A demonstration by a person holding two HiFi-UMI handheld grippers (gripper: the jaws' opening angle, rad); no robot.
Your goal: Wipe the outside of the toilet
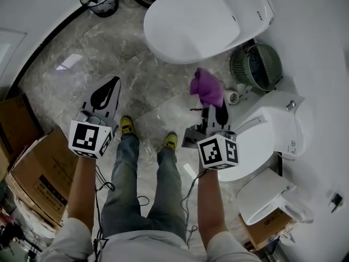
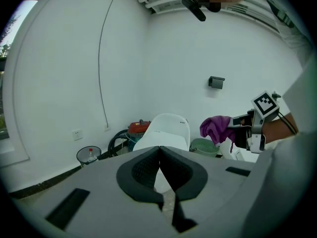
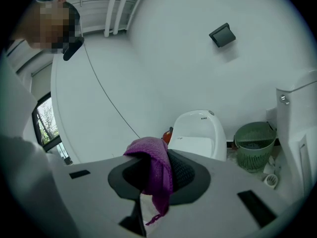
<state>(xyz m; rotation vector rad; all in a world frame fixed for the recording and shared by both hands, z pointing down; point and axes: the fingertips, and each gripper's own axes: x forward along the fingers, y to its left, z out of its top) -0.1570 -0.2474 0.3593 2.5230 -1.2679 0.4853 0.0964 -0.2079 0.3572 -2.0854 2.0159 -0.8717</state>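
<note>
though unclear overhead, left tongs (image 2: 159, 149) closed, empty; right tongs (image 3: 158, 158) around purple cloth (image 3: 157, 175)

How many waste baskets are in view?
2. A black mesh basket at the head view's top left; a green basket beside the closed-lid toilet, upper right. Others may be hidden.

Blue-grey jeans (image 1: 139, 179); yellow shoes (image 1: 126, 126) at the jeans' hem end, white top w/ short sleeves (image 1: 71, 238) at the waist end. Left gripper (image 1: 109, 89) & right gripper (image 1: 219, 109), either side of the jeans: grey bodies, blk textured pads (image 2: 143, 170), each w/ a white cube (image 1: 90, 138) bearing blk square markers. Thin blk cables (image 1: 103, 183) beside each jeans leg.
</note>
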